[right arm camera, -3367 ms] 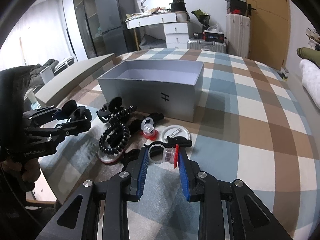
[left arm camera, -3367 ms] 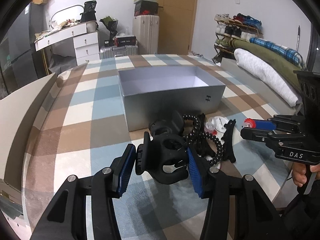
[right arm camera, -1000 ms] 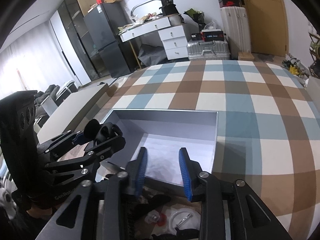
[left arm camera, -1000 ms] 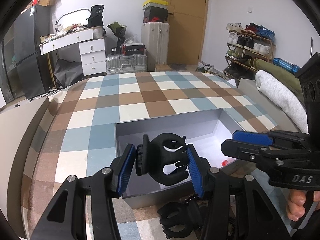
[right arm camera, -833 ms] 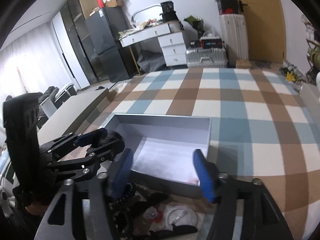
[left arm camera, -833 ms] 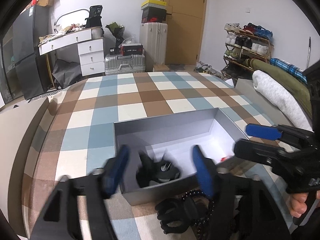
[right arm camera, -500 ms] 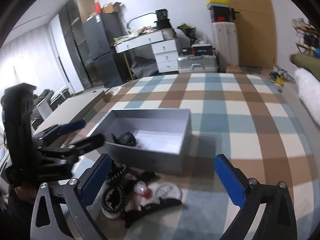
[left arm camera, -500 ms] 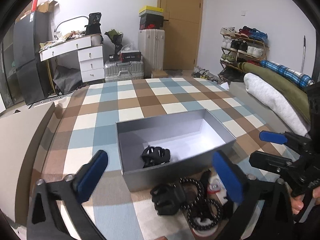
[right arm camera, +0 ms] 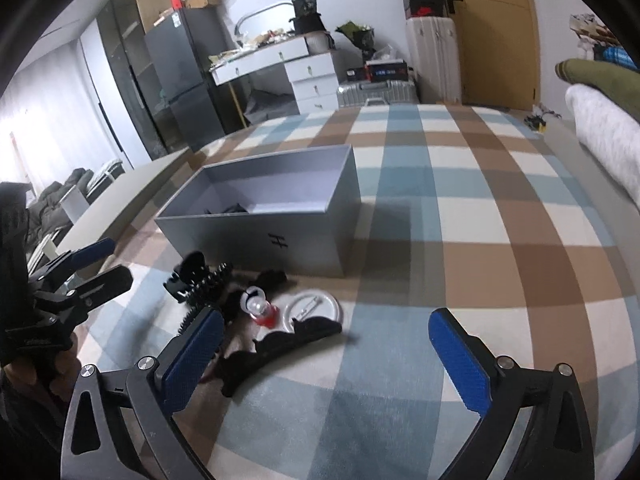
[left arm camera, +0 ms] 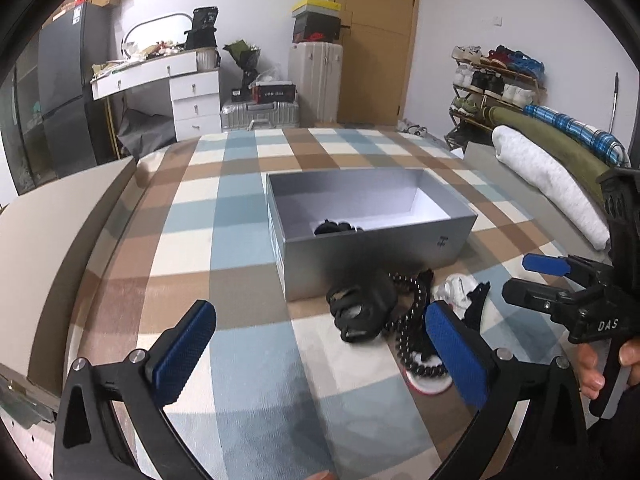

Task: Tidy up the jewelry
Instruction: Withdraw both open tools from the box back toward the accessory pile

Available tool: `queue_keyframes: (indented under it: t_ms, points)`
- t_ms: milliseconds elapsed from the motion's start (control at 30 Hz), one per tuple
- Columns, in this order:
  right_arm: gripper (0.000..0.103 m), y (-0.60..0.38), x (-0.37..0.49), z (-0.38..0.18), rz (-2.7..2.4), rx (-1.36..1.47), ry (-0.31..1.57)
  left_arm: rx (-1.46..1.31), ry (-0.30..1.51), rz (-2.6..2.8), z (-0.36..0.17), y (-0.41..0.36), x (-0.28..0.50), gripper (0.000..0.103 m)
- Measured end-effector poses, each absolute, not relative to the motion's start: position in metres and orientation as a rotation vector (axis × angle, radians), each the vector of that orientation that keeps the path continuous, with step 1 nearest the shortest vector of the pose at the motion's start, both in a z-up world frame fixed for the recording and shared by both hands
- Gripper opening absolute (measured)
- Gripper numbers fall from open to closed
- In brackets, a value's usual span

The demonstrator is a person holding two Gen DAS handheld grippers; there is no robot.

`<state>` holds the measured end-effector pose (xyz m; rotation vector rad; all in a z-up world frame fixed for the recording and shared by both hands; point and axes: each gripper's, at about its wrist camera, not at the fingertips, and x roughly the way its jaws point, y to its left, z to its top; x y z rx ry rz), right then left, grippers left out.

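An open grey box (left arm camera: 380, 248) (right arm camera: 280, 236) stands on the checked cloth. A black claw clip (left arm camera: 338, 227) lies inside it near its left end. In front of the box lies a pile: another black claw clip (left arm camera: 362, 312), a black bead bracelet (left arm camera: 416, 344), a small red-based ring box (right arm camera: 260, 308), a white round lid (right arm camera: 314, 306) and a long black hair clip (right arm camera: 280, 346). My left gripper (left arm camera: 320, 356) is open and empty, above the cloth near the pile. My right gripper (right arm camera: 326, 354) is open and empty, just behind the long clip.
A checked cloth (left arm camera: 240, 208) covers the surface. A beige board (left arm camera: 52, 240) lies along the left edge. Rolled blankets (left arm camera: 552, 176) lie at the right. A white dresser (left arm camera: 176, 92), suitcases and a shoe rack stand at the back of the room.
My left gripper opened over the box and let the black claw clip drop inside. My right gripper also opened wide. Both have pulled back and down toward the pile.
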<state>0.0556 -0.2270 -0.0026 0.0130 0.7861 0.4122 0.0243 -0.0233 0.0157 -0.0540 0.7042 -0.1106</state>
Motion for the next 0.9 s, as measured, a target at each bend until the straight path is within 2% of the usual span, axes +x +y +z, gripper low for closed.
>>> queue_keyframes:
  t_ms: [900]
  points:
    - [0.103,-0.182,0.058,-0.031,0.367,-0.144,0.911,-0.05,0.765,-0.125,-0.002,-0.025,0.028,0.102]
